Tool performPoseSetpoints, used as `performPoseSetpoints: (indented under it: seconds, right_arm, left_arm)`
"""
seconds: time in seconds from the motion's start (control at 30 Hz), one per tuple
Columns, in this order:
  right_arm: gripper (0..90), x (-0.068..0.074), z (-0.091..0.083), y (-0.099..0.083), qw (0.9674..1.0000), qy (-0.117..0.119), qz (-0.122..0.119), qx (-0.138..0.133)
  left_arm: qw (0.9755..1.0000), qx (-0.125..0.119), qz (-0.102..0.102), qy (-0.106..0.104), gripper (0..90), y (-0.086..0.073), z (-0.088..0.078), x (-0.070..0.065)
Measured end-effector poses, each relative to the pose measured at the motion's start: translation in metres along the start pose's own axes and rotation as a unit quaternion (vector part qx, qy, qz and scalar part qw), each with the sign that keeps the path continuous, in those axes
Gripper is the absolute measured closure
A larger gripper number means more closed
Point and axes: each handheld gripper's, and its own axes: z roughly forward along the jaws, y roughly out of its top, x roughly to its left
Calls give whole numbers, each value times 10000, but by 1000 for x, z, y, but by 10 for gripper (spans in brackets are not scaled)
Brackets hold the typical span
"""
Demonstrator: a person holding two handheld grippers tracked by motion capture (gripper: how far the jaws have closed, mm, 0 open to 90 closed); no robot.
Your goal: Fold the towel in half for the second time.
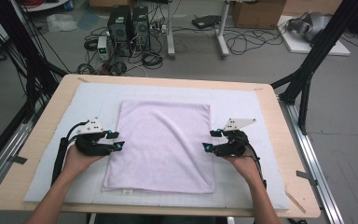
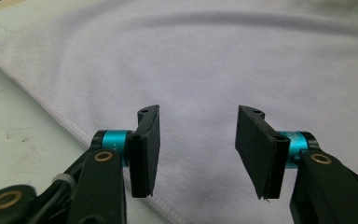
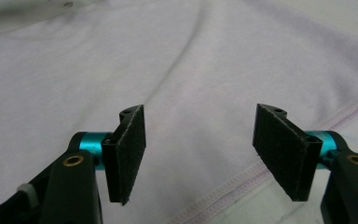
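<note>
Nearest in the high view, two forearms come in from the bottom edge, each hand carrying a gripper. The left gripper point(image 1: 116, 141) sits at the left edge of a pale lilac towel point(image 1: 163, 144), the right gripper point(image 1: 208, 140) at its right edge — both pointing inward. The towel lies flat on a white mat point(image 1: 247, 100) covering the wooden bench point(image 1: 51, 112).

The left gripper view adds what the high view cannot: jaws spread, nothing between them, above the towel's stitched hem point(image 2: 51, 105). The right gripper view shows likewise — jaws apart over the hem point(image 3: 242, 179), and a soft crease point(image 3: 186, 51) in the cloth.

Beyond the bench, computer towers point(image 1: 129, 28) and cables lie on the floor.
</note>
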Motion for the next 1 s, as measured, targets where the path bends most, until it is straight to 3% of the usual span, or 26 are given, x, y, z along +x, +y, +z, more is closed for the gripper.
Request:
performPoseSetpoints:
  seconds: [0.1, 0.17, 0.33, 0.53, 0.73, 0.9, 1.0]
  right_arm:
    - [341, -8, 2, 6, 10000, -19, 16, 39]
    - [340, -14, 3, 12, 9999, -33, 21, 114]
    - [342, -31, 7, 26, 9998, -115, 8, 147]
    - [344, -49, 10, 46, 9994, -236, -25, 252]
    - [356, -65, 11, 70, 9984, -432, -150, 326]
    - [353, -82, 17, 83, 9976, -571, -78, 385]
    - [351, -91, 25, 80, 9971, -628, 29, 418]
  left_arm:
    - [10000, -52, -45, 49, 526, 6, 1, 11]
    - [9999, 86, -17, 117, 528, 13, 4, 18]
    - [9996, 138, -134, 198, 534, 25, 9, 38]
    - [9990, 199, -140, 368, 544, 44, 10, 56]
    - [9989, 120, -155, 418, 571, 63, 11, 70]
    - [9983, 183, -242, 494, 565, 65, 19, 84]
    - [9975, 285, -356, 542, 555, 59, 29, 93]
